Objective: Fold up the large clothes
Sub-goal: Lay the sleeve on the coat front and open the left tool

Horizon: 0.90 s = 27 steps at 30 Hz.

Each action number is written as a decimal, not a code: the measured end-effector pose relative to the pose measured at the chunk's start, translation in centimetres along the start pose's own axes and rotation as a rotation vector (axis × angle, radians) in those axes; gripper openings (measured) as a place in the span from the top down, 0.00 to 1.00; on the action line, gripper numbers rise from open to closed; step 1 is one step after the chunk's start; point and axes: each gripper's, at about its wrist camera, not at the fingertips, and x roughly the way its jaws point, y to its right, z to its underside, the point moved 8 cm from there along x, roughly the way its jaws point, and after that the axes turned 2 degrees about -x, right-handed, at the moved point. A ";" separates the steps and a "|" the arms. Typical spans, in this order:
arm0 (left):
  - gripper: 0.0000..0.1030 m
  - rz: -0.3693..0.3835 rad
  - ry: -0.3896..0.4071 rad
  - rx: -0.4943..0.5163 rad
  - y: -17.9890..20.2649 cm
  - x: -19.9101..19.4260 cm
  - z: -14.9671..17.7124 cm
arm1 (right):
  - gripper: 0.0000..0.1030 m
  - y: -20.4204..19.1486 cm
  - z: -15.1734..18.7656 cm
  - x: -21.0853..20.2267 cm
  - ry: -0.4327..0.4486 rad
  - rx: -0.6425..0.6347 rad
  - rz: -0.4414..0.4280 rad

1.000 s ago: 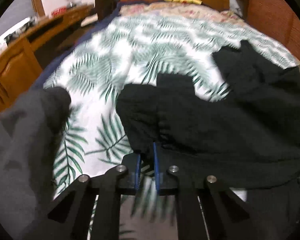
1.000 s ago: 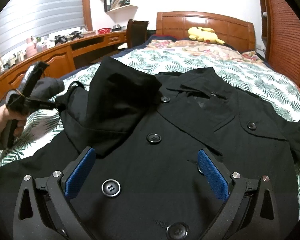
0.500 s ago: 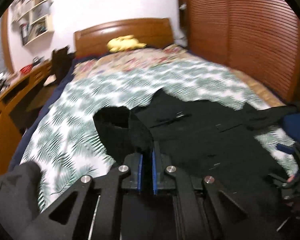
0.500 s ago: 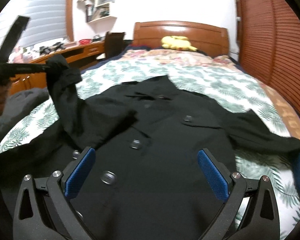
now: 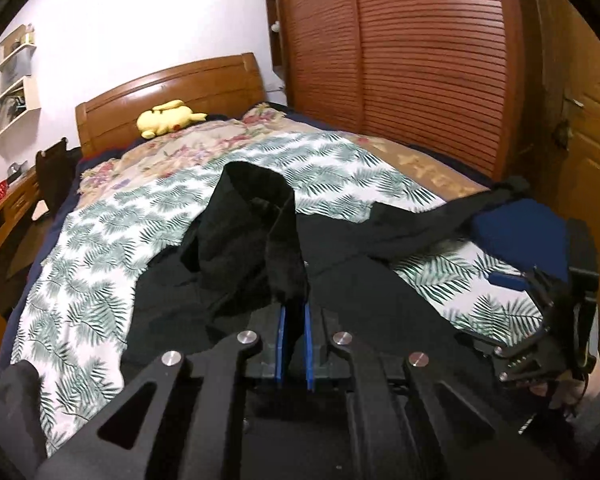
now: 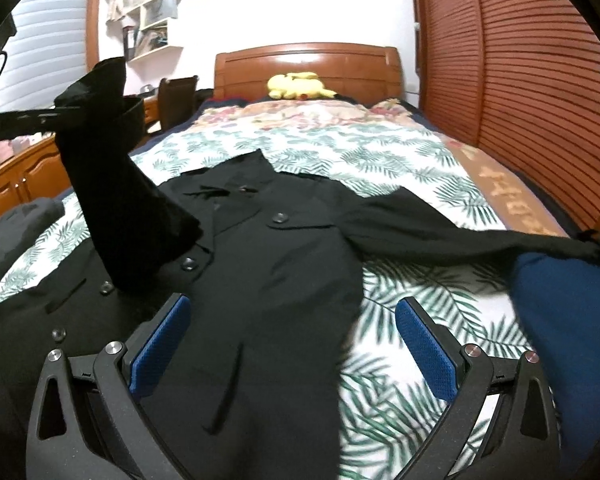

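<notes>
A black buttoned coat lies front up on the bed. My left gripper is shut on the coat's left sleeve and holds its cuff up over the coat body; the raised sleeve also shows in the right wrist view. My right gripper is open and empty, low over the coat's right edge. It shows at the right of the left wrist view. The right sleeve stretches out flat to the right.
The bed has a palm-leaf cover and a wooden headboard with a yellow plush toy. A dark blue cloth lies at the right, a grey garment at the left. Slatted wardrobe doors stand on the right.
My left gripper has lifted the sleeve and swung it rightward over the coat. My right gripper has shifted right, toward the coat's right edge and sleeve, still open.
</notes>
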 end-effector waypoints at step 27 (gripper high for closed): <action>0.60 0.040 -0.086 -0.106 1.7 -3.0 10.2 | 0.00 -2.5 -2.8 -0.9 0.040 -0.007 -0.047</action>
